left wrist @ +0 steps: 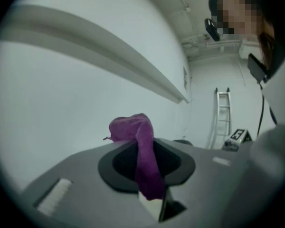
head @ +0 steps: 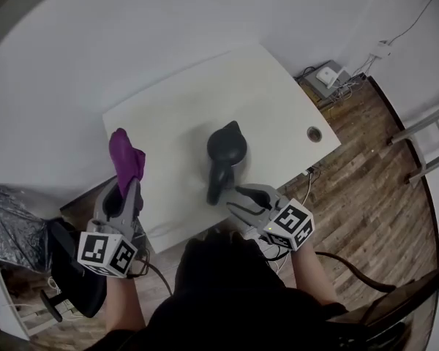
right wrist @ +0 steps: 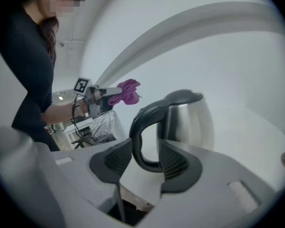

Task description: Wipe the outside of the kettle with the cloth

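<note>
Preparation is the step in hand: the left gripper (head: 123,193) pinches a crumpled purple cloth (head: 126,159), held up by the left edge of the white table (head: 263,86), apart from the steel kettle (head: 227,148) standing mid-table. The right gripper (head: 234,197) has its jaws spread either side of the black loop handle (right wrist: 143,127), not pressing it. Next, I judge, the handle needs clamping, then the cloth goes rightward onto the kettle's wall.

kettle (right wrist: 194,122): body smooth brushed-looking metal, shiny | handle (right wrist: 137,127): smooth dark plastic | lid (right wrist: 183,98): matt dark plastic | cloth (left wrist: 143,156): soft fuzzy fabric | table (head: 205,101): smooth matt top | floor (head: 366,159): wood planks, slight sheen
</note>
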{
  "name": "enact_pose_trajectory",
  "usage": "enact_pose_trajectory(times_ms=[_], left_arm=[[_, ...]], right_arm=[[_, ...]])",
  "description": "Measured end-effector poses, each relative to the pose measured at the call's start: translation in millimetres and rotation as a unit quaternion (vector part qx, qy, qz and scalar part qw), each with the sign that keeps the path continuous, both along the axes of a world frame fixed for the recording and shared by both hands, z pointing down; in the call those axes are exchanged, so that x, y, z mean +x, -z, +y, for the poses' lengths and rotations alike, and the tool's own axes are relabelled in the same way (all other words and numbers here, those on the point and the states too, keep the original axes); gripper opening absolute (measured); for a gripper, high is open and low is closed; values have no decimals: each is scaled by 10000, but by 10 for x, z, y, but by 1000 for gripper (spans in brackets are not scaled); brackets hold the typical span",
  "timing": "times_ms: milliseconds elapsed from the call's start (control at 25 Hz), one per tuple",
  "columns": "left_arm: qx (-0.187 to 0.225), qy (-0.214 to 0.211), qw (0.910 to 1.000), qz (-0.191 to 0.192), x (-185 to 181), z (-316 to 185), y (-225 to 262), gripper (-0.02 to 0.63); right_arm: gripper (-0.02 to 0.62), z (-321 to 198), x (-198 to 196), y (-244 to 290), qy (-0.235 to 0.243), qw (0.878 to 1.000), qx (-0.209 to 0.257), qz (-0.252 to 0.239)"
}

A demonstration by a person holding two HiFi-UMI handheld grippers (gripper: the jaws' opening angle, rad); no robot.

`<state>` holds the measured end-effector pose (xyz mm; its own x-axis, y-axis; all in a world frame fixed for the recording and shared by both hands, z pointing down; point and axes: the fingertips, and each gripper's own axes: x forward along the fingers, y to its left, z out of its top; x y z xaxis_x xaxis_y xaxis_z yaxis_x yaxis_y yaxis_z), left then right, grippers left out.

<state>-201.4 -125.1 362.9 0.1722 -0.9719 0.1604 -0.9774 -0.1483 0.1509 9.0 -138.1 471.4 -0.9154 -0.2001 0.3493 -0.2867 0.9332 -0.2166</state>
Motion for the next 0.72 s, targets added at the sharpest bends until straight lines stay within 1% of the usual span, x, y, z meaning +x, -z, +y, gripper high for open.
enact_pose_trajectory(times_ms=[80,120,160,240,320,400,440,560,720], left_arm=[[139,274,9981,-538,31,109,108,86],[185,376,9964,-733,67,134,137,86],[224,460,9951,-846,112,141,149,86],[316,615,9939,-862,199,144,162,86],[491,788,9929,-745,251,180,214,86],[712,954,9907,-664,282,232,289,86],[795,1003,9895,-665,302,260,321,86],[918,980,9874,-838,394,315,414,86],[995,811,9863,-1040,509,441,462,87]], right_arm=[[172,-163,239,203,-491,9983,262,-151],[172,-253,356,321,-736,9960,472,-197],[163,-341,470,437,-969,9923,738,-202],[117,-483,676,631,-1364,9819,1310,-127],[92,-549,815,781,-1622,9723,1682,-105],[42,-552,916,888,-1835,9659,1820,-178],[3,-535,965,912,-1947,9637,1817,-209],[3,-439,1042,969,-2174,9593,1786,-242],[3,-190,1076,1064,-2379,9483,2097,-93]])
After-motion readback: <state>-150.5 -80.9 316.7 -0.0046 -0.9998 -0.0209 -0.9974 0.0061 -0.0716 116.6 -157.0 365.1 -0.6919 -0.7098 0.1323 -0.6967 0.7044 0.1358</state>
